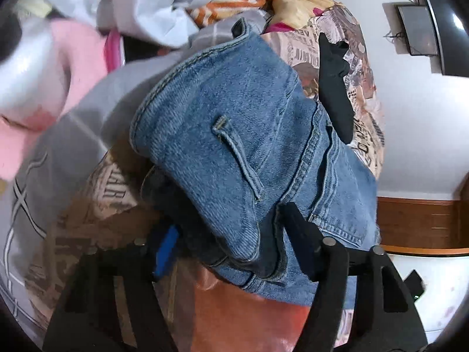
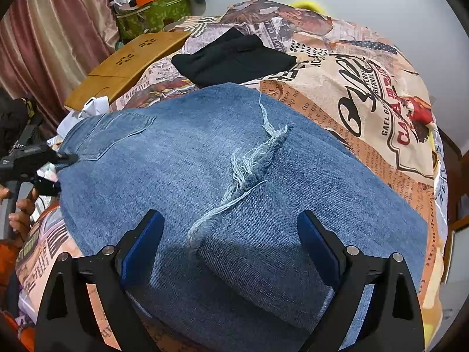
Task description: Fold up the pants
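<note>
mid-fold: left gripper (image 1: 231, 252) pinching jeans (image 2: 205, 176) waistband, right gripper (image 2: 231, 243) spread above frayed hem at 12; next, smooth flat on bed (image 2: 366, 94)

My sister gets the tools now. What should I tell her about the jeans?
Left tool: shut on the waistband end of the jeans, lifting it off the bed.
Right tool: open, above the jeans near the frayed hem, holding nothing.
The jeans lie on the bed with one leg end already folded over. Black clothes sit behind them.
Left to do: fold the waistband end over, then flatten.
</note>
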The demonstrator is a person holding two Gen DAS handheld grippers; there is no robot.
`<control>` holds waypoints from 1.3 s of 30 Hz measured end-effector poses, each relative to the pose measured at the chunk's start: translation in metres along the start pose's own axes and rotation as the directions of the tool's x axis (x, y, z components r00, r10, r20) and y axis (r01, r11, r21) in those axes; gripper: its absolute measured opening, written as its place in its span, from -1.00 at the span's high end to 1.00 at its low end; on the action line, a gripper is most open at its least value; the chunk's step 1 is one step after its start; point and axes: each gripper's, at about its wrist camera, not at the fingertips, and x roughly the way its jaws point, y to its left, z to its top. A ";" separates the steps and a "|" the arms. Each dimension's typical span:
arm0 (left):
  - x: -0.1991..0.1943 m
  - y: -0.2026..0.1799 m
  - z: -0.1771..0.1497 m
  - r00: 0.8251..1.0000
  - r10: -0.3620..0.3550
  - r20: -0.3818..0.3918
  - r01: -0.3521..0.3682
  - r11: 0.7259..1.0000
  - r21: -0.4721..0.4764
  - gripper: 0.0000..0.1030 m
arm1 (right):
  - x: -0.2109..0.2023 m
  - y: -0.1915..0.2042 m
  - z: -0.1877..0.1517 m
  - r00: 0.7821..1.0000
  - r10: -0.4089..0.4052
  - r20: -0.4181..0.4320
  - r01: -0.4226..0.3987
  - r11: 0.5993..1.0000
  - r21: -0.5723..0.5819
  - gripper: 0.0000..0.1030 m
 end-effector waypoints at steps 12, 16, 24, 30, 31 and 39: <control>0.002 0.001 -0.023 0.992 -0.103 -0.070 0.103 0.995 -0.005 -0.22 | 0.000 -0.002 0.000 1.000 0.009 0.004 -0.009 1.000 0.010 -0.82; 0.010 -0.014 -0.009 0.999 -0.035 -0.004 0.035 0.998 0.043 -0.07 | 0.000 -0.002 -0.001 1.000 0.011 0.006 -0.011 1.000 0.012 -0.82; -0.004 -0.081 -0.010 0.960 0.185 0.211 -0.240 0.931 0.276 0.63 | -0.004 -0.007 -0.001 1.000 0.025 0.016 -0.026 0.999 0.033 -0.81; -0.052 -0.137 -0.012 0.925 0.123 0.360 -0.273 0.874 0.401 0.68 | -0.050 -0.021 -0.001 0.986 0.058 0.157 -0.070 0.995 0.073 -0.81; -0.061 -0.152 -0.015 0.914 0.110 0.390 -0.288 0.854 0.434 0.68 | -0.061 -0.028 -0.002 0.983 0.045 0.180 -0.062 0.994 0.089 -0.81; -0.094 -0.276 -0.051 0.849 -0.083 0.522 -0.334 0.681 0.651 0.69 | -0.082 -0.104 -0.043 0.985 -0.105 0.137 0.062 0.955 0.289 -0.81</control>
